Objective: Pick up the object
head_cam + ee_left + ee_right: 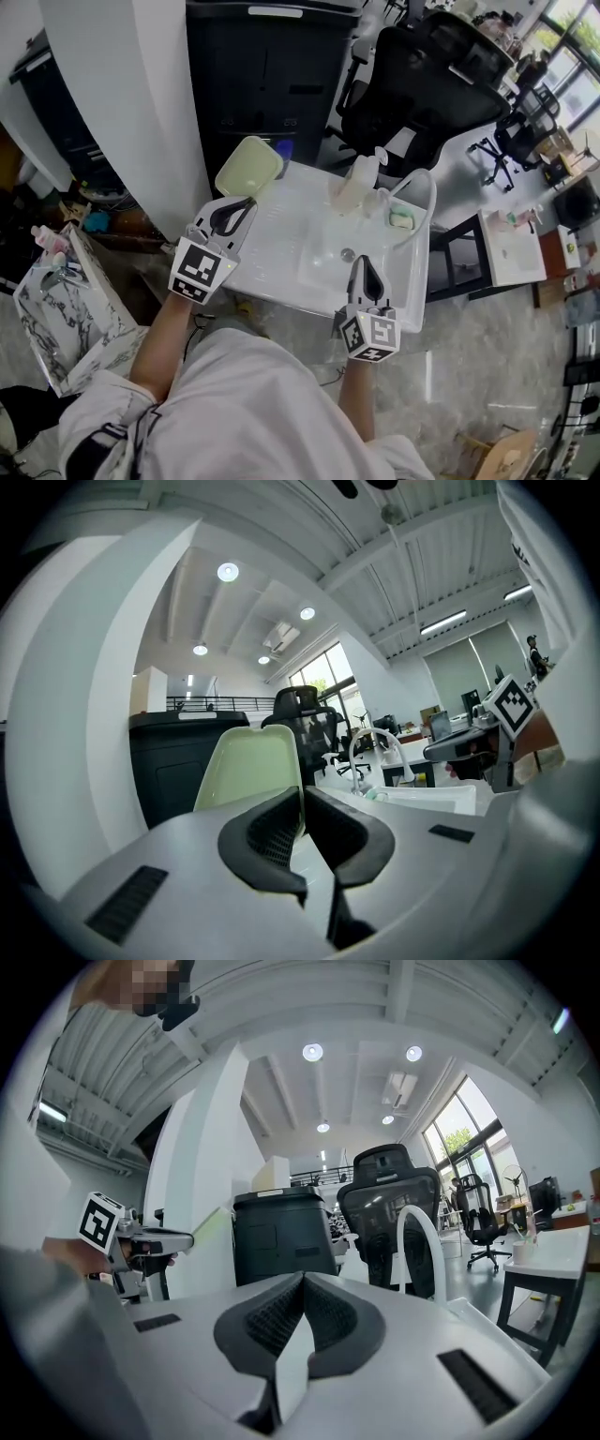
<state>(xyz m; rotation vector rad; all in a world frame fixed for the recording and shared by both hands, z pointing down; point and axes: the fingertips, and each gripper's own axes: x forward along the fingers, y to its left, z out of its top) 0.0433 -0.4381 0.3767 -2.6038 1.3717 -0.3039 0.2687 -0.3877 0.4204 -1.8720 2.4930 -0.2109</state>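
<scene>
left gripper [234,214]: clamped on thin near rim of plate [248,166], plate ahead of jaws, seemingly lifted off sink [281,246] corner | right gripper [362,265]: shut, empty, beside sink's near edge, likely parked clear

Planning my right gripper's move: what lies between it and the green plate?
Only bare white sink top lies between right gripper and green plate, in the head view.

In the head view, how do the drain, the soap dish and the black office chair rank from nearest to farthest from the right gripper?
1. The drain: in the sink, just ahead of the right gripper.
2. The soap dish: farther right, by the sink's rim.
3. The black office chair: beyond the sink.
</scene>
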